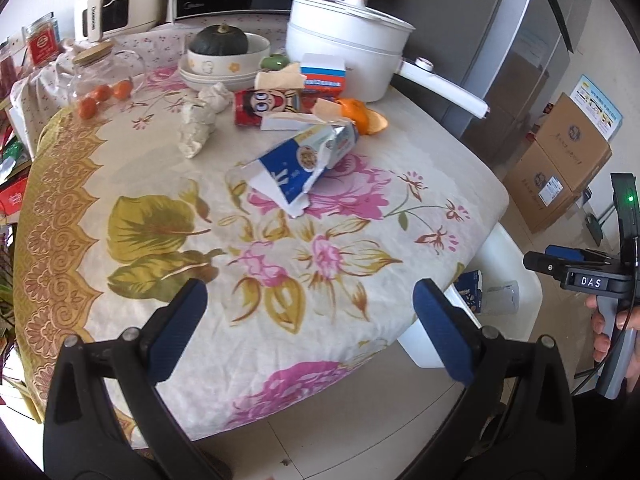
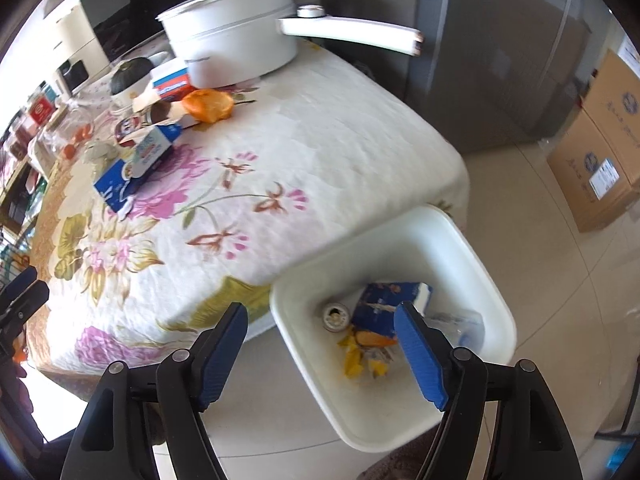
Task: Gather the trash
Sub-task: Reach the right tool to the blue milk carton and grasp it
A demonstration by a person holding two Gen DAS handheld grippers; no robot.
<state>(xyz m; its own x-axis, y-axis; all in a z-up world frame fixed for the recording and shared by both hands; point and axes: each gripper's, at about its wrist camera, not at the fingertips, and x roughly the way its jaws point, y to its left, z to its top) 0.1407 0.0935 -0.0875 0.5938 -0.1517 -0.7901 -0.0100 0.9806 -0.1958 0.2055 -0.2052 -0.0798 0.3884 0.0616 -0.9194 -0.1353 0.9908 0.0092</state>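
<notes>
Down in the white bin point(image 2: 472, 240): blue carton point(image 2: 384, 304), can point(image 2: 335, 315), yellow scraps point(image 2: 360, 354); both tools spread, empty.

A white electric pot point(image 1: 348, 48) sits at the upper middle, a dark green squash point(image 1: 219, 39) in a bowl point(image 1: 224, 65) left of it; cardboard boxes point(image 1: 560, 160) stand at right.

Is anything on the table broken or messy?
Yes. A blue milk carton lies torn open on its side on the flowered tablecloth. Behind it, orange peel, crumpled tissues and a tipped red can are scattered near the white pot.
</notes>
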